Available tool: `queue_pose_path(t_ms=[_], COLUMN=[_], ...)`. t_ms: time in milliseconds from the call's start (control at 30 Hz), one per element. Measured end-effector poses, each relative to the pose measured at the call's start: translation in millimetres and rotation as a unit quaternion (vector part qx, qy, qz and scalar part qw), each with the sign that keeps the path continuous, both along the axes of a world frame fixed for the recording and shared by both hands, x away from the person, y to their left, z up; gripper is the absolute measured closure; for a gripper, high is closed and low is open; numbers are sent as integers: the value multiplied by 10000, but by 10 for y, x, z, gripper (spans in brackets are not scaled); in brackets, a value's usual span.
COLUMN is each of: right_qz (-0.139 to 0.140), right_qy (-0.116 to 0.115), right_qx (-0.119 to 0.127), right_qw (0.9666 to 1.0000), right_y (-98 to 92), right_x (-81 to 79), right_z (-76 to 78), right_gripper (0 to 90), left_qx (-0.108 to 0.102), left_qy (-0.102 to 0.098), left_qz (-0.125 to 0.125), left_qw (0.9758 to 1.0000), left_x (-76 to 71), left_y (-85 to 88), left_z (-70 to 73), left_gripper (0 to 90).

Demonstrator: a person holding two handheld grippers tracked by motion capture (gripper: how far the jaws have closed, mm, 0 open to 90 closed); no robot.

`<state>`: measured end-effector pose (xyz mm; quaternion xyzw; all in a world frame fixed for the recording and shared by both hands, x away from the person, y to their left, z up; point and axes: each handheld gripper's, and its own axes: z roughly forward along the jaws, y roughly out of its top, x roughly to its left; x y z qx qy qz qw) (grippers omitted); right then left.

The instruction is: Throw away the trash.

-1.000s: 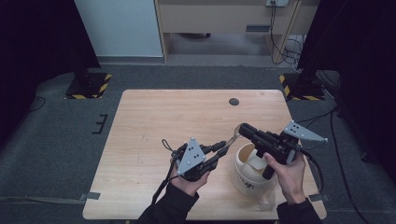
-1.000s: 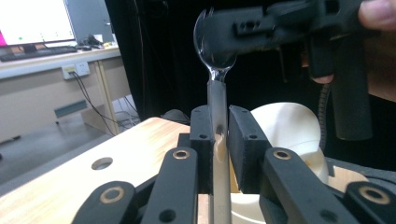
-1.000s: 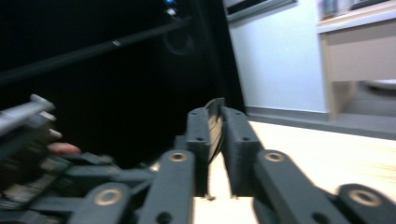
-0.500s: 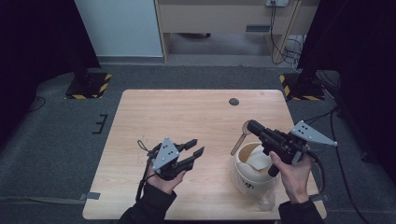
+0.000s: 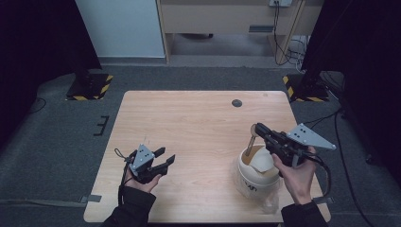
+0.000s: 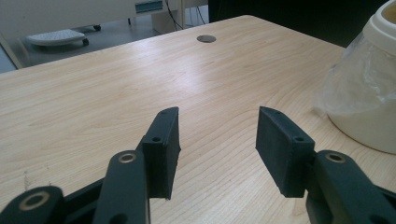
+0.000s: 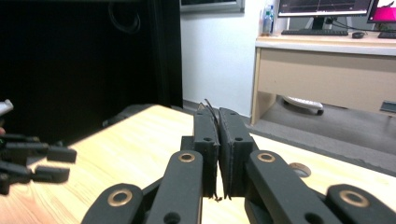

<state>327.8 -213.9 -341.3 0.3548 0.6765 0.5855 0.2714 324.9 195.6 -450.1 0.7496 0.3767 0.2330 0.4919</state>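
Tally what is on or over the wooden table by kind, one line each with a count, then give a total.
Grippers: 2, the left gripper and the right gripper
White bin: 1
Thin flat piece hanging from the right gripper over the bin: 1
Total: 4

surface: pale wood-grain rectangular worktop [image 5: 198,127] | on it: cream round plastic bin with clear liner bag [image 5: 253,182], near-right corner | dark round grommet [image 5: 237,103], far edge
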Motion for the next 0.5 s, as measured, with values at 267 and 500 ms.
queue_pose_path(t_ms=[267,500], right_qz=[-22,-302], right_qy=[15,-9], right_qx=[14,328], right_qw=[10000,9990], right_y=[-25,-280], right_x=[-7,-6], right_z=[7,-7], right_gripper=[779,692], left_qx=[41,145], left_qy=[44,176], left_qz=[52,328], left_qw=[10000,9992], left_x=[31,98], left_y=[41,178], left_z=[-29,-92], left_gripper=[434,345])
